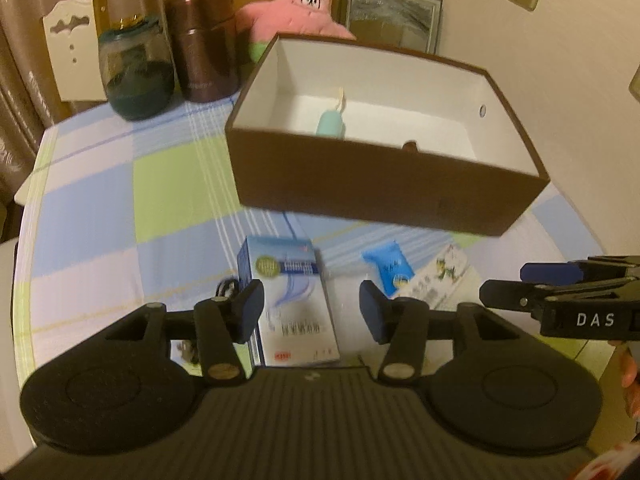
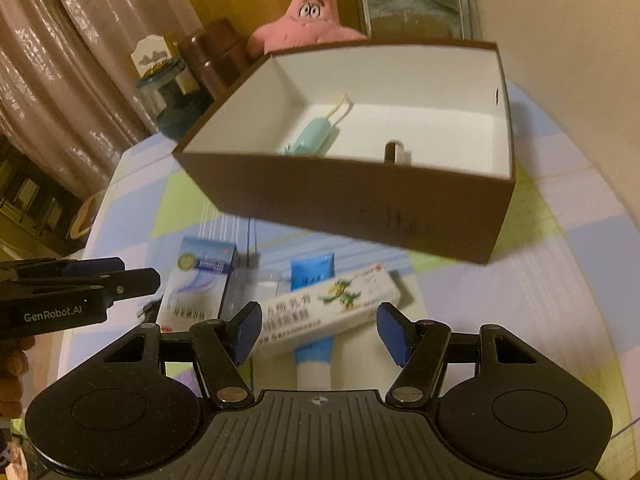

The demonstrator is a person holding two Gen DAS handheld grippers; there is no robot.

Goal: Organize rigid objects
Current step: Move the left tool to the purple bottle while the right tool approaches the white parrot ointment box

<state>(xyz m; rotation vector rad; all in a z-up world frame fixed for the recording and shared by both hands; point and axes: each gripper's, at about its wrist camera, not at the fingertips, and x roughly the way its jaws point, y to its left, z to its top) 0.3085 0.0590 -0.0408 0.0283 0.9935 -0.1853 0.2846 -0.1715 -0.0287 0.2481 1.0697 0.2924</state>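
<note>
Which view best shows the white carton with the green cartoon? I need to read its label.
The right wrist view: the white carton lies nearly whole between the open fingers, print facing up. The left wrist view shows only part of it, blurred, behind a finger.

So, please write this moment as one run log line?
left tongs: open, over blue-white carton | right tongs: open, over white long carton | brown cardboard box: holds mint-green gadget

A box stood at the far middle of the table, with a small tube lying in it. Near it lay a carton on the left and a sachet to its right. Behind the box sat a plush toy, with two jars to its left
</note>
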